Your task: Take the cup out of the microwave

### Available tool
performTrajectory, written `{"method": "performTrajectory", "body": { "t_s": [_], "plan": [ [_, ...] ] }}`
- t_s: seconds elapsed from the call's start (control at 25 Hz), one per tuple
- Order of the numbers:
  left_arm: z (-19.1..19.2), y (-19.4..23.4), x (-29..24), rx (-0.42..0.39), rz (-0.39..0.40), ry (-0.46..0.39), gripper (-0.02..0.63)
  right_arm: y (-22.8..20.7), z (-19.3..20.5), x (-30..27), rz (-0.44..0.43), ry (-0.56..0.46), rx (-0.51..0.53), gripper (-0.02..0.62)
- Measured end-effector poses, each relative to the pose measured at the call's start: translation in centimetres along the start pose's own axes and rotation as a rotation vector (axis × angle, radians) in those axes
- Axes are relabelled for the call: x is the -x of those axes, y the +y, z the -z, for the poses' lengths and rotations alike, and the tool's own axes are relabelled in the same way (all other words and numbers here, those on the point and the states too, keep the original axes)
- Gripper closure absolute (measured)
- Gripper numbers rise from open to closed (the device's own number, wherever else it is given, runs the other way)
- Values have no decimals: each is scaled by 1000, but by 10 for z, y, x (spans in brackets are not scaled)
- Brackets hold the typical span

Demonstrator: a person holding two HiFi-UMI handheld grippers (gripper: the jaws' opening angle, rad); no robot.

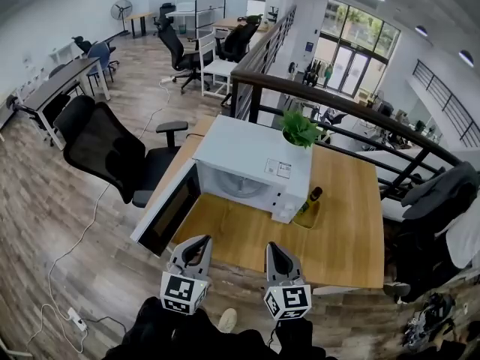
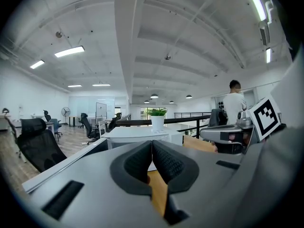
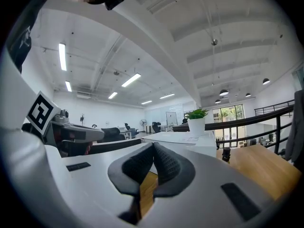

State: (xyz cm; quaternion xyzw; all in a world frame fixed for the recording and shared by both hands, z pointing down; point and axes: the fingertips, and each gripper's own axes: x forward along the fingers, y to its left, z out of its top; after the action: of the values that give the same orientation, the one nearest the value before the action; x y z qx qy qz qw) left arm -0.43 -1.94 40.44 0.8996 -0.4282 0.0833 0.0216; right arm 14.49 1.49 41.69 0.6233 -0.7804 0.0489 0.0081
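Note:
A white microwave (image 1: 251, 167) stands on the wooden table (image 1: 345, 231) with its door (image 1: 169, 212) swung open to the left. Its cavity looks pale inside and I cannot make out a cup there. My left gripper (image 1: 196, 247) and right gripper (image 1: 276, 252) hang side by side over the table's near edge, short of the microwave, both pointing at it. In the left gripper view the pads (image 2: 166, 160) meet with nothing between them. The pads (image 3: 166, 163) in the right gripper view also touch, empty. The microwave (image 3: 183, 139) sits ahead of both.
A potted plant (image 1: 300, 130) stands on top of the microwave. A small dark bottle (image 1: 311, 199) sits by the microwave's right side. A black office chair (image 1: 105, 148) is left of the table, a dark railing (image 1: 360, 115) behind it. A person (image 2: 233, 103) stands far off.

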Motion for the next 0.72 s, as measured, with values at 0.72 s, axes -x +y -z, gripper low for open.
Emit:
{"method": "performTrajectory", "body": {
  "t_s": [0.72],
  "plan": [
    [54, 82, -115, 57, 17, 94, 581, -22, 65, -148, -19, 118, -11, 580]
  ]
}}
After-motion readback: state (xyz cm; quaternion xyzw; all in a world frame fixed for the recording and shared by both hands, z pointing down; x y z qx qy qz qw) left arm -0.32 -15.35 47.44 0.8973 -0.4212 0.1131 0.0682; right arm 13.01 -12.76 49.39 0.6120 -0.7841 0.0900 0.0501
